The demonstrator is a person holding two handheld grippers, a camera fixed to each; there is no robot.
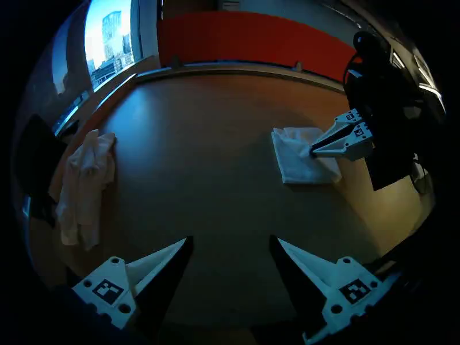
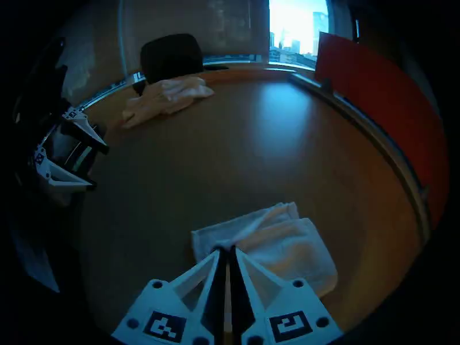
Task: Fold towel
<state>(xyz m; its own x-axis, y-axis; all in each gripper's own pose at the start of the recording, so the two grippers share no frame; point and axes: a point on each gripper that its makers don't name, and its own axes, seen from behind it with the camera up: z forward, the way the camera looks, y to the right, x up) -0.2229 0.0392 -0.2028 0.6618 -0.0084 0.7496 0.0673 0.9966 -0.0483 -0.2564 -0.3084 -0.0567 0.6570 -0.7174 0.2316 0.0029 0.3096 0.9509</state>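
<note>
A folded white towel [image 1: 302, 161] [image 2: 282, 244] lies flat on the brown table [image 1: 213, 172] [image 2: 241, 149]. My right gripper [image 2: 226, 250] [image 1: 314, 153] is shut, its tips resting at the towel's near edge; I see no cloth pinched between the fingers. My left gripper [image 1: 230, 253] [image 2: 100, 168] is open and holds nothing, hovering over bare table well away from the folded towel.
A heap of crumpled white towels [image 1: 86, 184] [image 2: 167, 96] lies at the table's edge by a black chair [image 2: 171, 54]. A red partition [image 1: 253, 37] [image 2: 379, 92] runs along the table's far side. Windows [image 1: 109, 37] are beyond.
</note>
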